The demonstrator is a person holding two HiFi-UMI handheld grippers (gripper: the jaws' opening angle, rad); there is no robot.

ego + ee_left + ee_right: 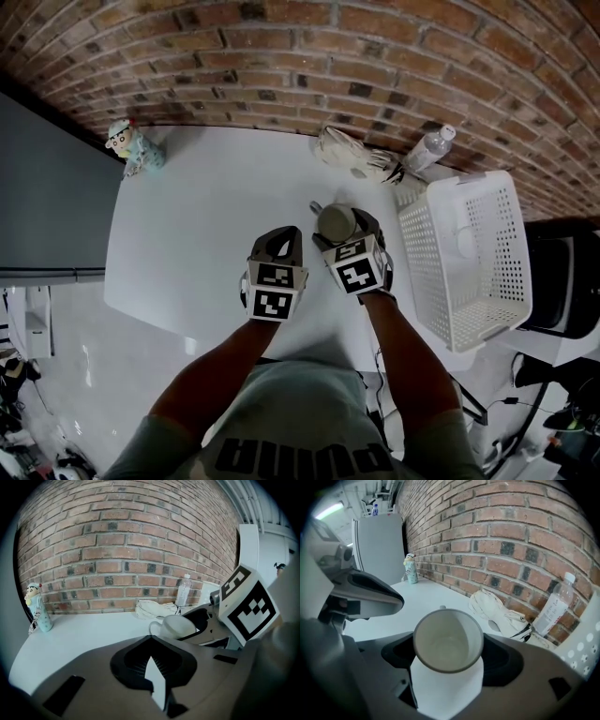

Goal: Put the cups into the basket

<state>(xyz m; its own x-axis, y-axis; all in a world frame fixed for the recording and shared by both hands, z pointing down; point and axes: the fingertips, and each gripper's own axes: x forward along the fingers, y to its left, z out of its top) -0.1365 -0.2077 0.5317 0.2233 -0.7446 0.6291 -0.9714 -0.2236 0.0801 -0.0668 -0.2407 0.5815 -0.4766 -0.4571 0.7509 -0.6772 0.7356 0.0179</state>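
The right gripper (449, 654) has its jaws spread wide around a white cup (447, 641), one pad pressed to each side of it. Its own view looks straight into the cup's open mouth and shows the inside bare. The handle barely shows there. It is plain only in the left gripper view, where the cup (177, 626) sits right of centre with its handle curving off its left side.

The left gripper (151, 641) has its jaws drawn together at the tips, with only a thin wedge of white table (93, 627) between them and nothing held.

The head view alone gives the layout. The two grippers sit side by side at lower centre — left gripper (281, 241), right gripper (345, 231) — and the cup (335, 221) is just above the right one's marker cube. The white basket (469, 281) stands to the right of it, near but apart. No view shows whether the cup is clear of the table.

Along the brick wall at the top of the frame are a small figurine (131, 148) at upper left and, right of centre, a crumpled cloth (354, 156) and a water bottle (429, 148).
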